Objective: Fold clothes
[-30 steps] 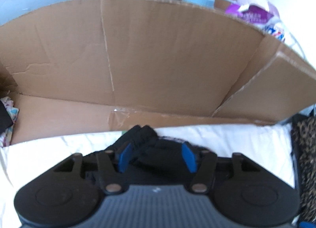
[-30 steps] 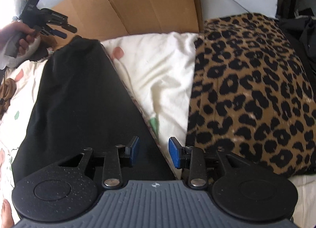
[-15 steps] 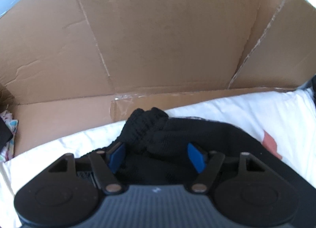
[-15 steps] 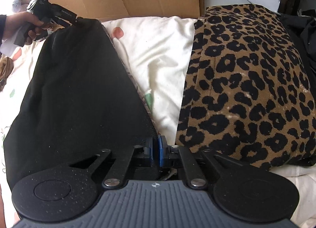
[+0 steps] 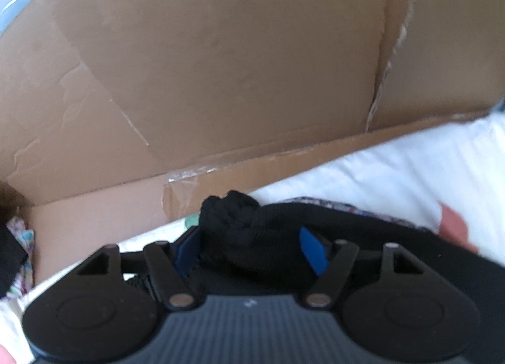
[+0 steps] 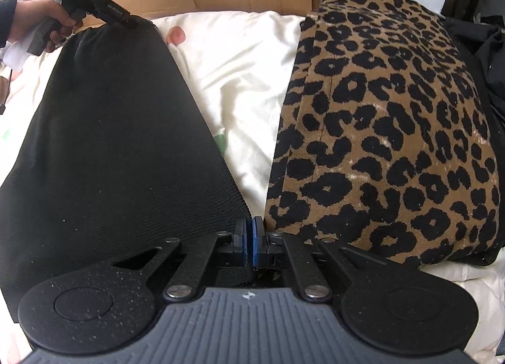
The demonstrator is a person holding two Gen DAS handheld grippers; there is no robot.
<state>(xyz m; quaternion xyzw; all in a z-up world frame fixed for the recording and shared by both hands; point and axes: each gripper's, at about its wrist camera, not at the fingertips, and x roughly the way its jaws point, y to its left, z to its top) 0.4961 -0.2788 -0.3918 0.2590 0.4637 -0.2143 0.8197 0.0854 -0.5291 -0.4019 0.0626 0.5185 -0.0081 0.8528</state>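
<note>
A black garment [image 6: 110, 143] lies spread on white bedding [image 6: 240, 64]. My right gripper [image 6: 252, 231] is shut on its near right corner, the blue pads pressed together over the hem. At the far end a hand [image 6: 53, 16] holds my left gripper [image 6: 129, 21] down on the garment's far corner. In the left wrist view the left gripper [image 5: 249, 237] stands open, and the bunched black garment [image 5: 233, 209] lies loosely between its blue pads [image 5: 312, 250], resting on the bedding.
A leopard-print cloth [image 6: 394, 127] lies on the right beside the black garment. A flattened cardboard sheet [image 5: 221, 64] stands close behind the bed's far edge. Dark clothes [image 6: 486, 38] are piled at the far right. The bedding [image 5: 394, 174] has coloured spots.
My right gripper closed on the garment's near corner. My left gripper sank toward the bedding with the bunched far end, rolled a little, and its fingers spread wider.
</note>
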